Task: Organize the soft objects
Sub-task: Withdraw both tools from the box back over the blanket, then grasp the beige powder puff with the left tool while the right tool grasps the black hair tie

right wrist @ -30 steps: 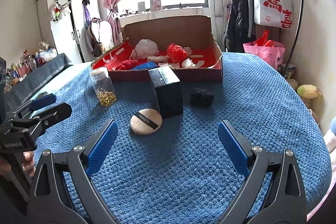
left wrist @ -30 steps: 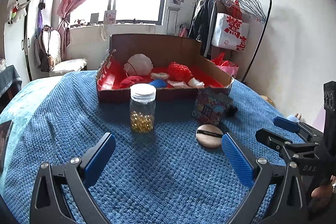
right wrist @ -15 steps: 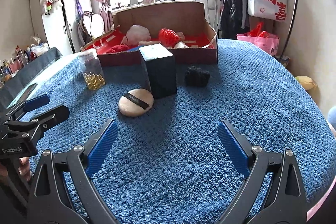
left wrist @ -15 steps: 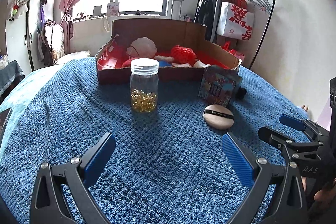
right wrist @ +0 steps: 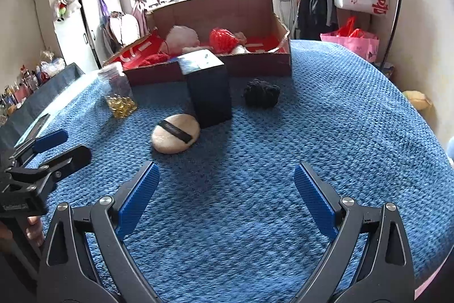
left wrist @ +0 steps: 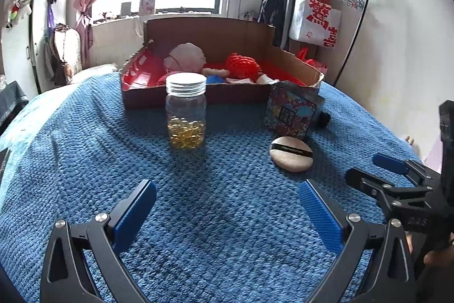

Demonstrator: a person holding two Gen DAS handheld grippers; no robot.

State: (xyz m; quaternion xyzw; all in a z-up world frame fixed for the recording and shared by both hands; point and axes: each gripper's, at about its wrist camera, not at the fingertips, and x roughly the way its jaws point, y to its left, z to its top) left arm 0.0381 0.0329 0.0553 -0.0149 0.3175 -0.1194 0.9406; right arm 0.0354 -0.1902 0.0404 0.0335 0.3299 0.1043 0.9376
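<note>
A beige powder puff (left wrist: 291,154) with a black band lies on the blue blanket; it also shows in the right wrist view (right wrist: 175,133). A black fuzzy soft object (right wrist: 262,93) lies to the right of a dark box (right wrist: 208,91). A cardboard box with red lining (left wrist: 215,93) at the back holds several soft toys. My left gripper (left wrist: 227,213) is open and empty, short of the puff. My right gripper (right wrist: 227,198) is open and empty, in front of the puff and the black object.
A clear jar of yellow capsules (left wrist: 185,111) stands upright left of centre. The patterned box (left wrist: 292,111) stands beside the puff. A clothes rack (left wrist: 326,4) stands at the back right, a white wardrobe (right wrist: 82,16) at the left.
Both grippers have moved forward toward the objects; the puff, jar and box appear nearer and larger. Both stay open. No object has moved.
</note>
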